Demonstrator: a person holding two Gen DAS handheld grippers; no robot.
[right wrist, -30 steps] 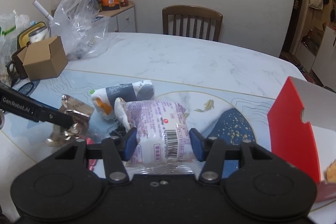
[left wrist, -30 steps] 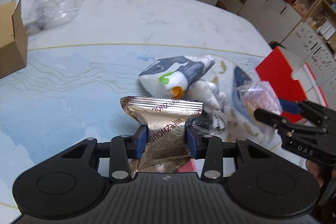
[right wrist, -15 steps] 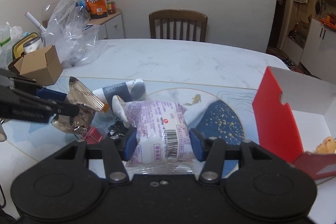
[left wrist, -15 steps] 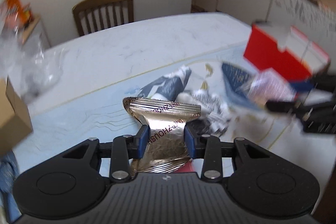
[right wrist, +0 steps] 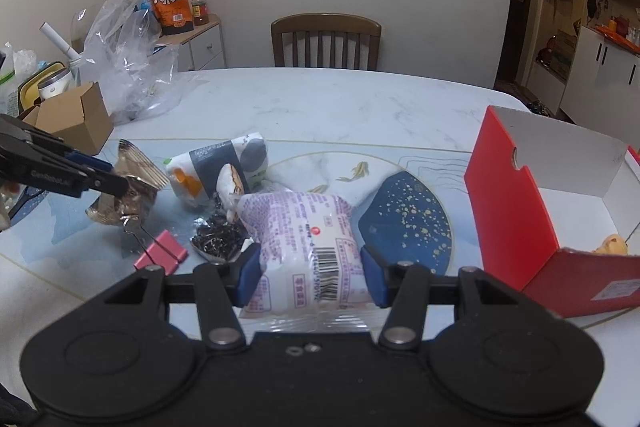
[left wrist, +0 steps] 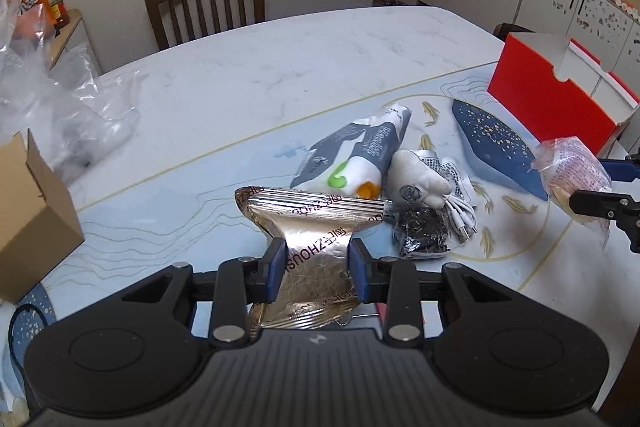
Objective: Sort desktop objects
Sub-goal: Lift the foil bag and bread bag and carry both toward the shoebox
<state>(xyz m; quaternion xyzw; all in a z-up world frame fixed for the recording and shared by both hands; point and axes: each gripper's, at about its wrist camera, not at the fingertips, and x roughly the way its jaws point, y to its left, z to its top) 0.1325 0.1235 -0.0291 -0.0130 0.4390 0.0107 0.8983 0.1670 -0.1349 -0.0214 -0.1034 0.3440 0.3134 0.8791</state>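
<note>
Gold foil packet [left wrist: 316, 247] and purple-printed bun pack [right wrist: 308, 247], each clenched in your left tongs [left wrist: 316, 269] and right tongs [right wrist: 310, 277], hang left of the red box [right wrist: 516, 211]: carry them level, lowering into it before releasing.

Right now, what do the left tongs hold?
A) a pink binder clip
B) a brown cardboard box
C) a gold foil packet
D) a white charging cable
C: the left tongs pinch the gold foil packet between their blue pads.
</note>
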